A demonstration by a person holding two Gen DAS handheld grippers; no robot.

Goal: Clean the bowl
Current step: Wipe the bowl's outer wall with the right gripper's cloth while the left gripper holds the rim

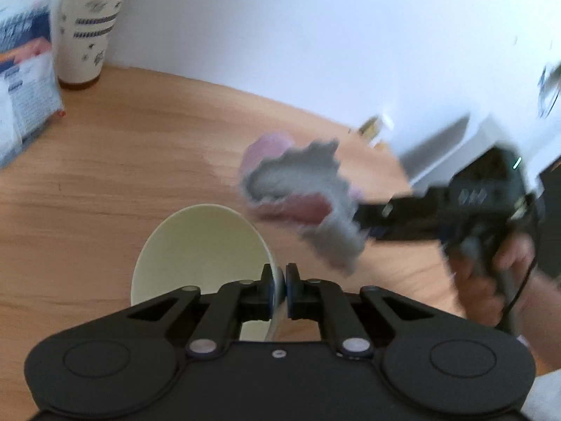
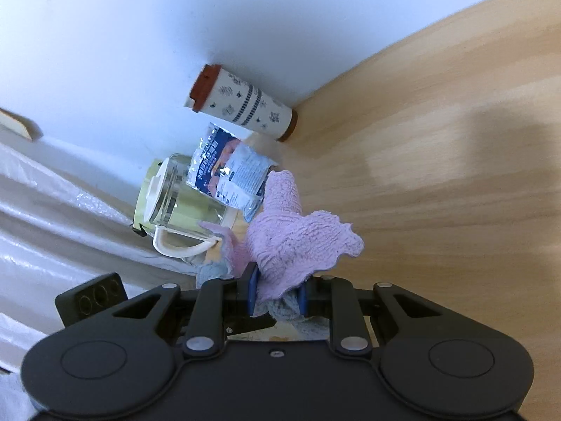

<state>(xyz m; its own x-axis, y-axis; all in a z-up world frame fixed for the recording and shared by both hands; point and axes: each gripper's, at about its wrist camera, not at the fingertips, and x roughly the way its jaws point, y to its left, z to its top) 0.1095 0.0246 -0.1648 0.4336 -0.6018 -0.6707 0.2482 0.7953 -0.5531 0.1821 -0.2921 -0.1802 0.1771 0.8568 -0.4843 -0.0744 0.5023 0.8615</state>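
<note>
My left gripper (image 1: 279, 289) is shut on the rim of a pale cream bowl (image 1: 200, 249), held tilted above the wooden table (image 1: 105, 193). My right gripper (image 2: 277, 293) is shut on a pink and grey cloth (image 2: 291, 242). In the left wrist view the cloth (image 1: 301, 189) hangs blurred just right of and beyond the bowl, carried by the right gripper's black body (image 1: 455, 207) in a hand. The cloth is apart from the bowl.
A white patterned tumbler (image 1: 87, 24) with a brown lid stands at the wall; it also shows in the right wrist view (image 2: 245, 105). A blue and white packet (image 1: 21, 80) lies beside it. A glass kettle (image 2: 182, 203) stands by the packet (image 2: 228, 172).
</note>
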